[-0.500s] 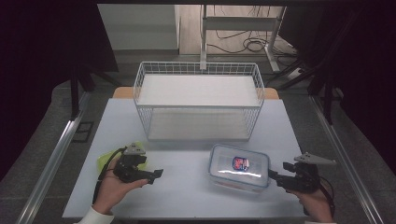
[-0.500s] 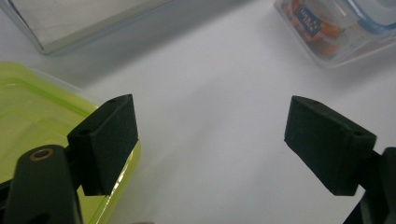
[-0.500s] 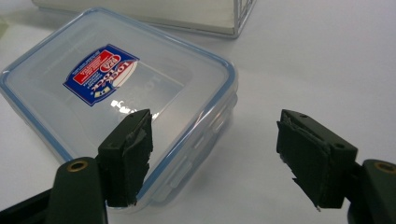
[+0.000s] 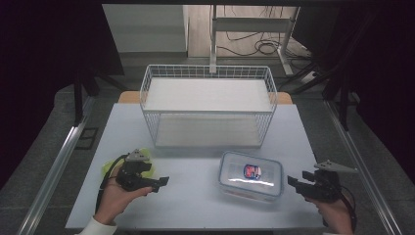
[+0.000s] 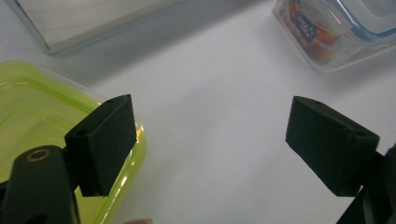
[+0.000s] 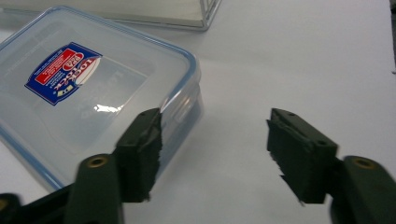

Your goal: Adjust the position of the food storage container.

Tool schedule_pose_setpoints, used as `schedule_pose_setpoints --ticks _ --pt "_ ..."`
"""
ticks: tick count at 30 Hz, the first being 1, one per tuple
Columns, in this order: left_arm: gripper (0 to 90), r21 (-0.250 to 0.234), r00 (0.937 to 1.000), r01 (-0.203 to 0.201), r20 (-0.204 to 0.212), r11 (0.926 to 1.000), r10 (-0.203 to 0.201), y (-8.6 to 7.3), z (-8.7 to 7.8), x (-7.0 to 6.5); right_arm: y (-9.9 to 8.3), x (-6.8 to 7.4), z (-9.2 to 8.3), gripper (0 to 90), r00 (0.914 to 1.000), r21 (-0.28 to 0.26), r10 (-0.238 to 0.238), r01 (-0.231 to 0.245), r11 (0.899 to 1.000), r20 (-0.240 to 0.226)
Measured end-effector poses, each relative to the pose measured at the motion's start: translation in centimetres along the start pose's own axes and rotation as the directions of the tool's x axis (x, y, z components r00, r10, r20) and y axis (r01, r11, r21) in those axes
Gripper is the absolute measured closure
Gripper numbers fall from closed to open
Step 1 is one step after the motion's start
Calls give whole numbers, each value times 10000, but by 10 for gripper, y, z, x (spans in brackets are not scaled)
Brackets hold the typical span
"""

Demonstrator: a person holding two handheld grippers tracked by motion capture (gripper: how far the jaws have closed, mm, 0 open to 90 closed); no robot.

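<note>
A clear plastic box (image 4: 250, 175) with a blue-rimmed lid and a red and blue label lies on the white table, right of centre. It appears in the right gripper view as the box (image 6: 84, 79), just left of my right gripper (image 6: 215, 135), which is open and holds nothing. In the high view my right gripper (image 4: 292, 181) points at the box's right side. My left gripper (image 4: 163, 182) rests at the front left, open and holding nothing. A yellow-green plastic container (image 5: 28, 107) lies under its left jaw, and my left gripper (image 5: 210, 126) faces bare table.
A white wire basket (image 4: 208, 105) with a pale bottom stands at the back middle of the table (image 4: 195, 205). Metal rails run along both sides of the table. Cables and a frame sit on the floor beyond.
</note>
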State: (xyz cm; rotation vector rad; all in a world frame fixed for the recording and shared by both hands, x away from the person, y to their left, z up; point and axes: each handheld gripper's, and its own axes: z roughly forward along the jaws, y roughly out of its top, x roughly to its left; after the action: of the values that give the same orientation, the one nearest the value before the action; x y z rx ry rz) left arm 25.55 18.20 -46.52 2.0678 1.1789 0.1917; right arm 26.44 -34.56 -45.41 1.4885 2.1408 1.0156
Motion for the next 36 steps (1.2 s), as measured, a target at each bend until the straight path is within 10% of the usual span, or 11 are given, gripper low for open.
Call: schedule_pose_setpoints --ticks 7,15,36 --pt "155 -10 9999 -153 43 9999 153 3 -3 -3 2 -9 -6 718 9993 108 128 -132 9999 346" --pt "155 126 9999 -98 -51 9999 99 0 1 -1 3 -13 7 886 9984 398 64 -86 9992 562" --pt "153 318 9998 -187 -35 9993 188 1 7 2 25 2 52 890 9963 1315 -390 286 9909 768"
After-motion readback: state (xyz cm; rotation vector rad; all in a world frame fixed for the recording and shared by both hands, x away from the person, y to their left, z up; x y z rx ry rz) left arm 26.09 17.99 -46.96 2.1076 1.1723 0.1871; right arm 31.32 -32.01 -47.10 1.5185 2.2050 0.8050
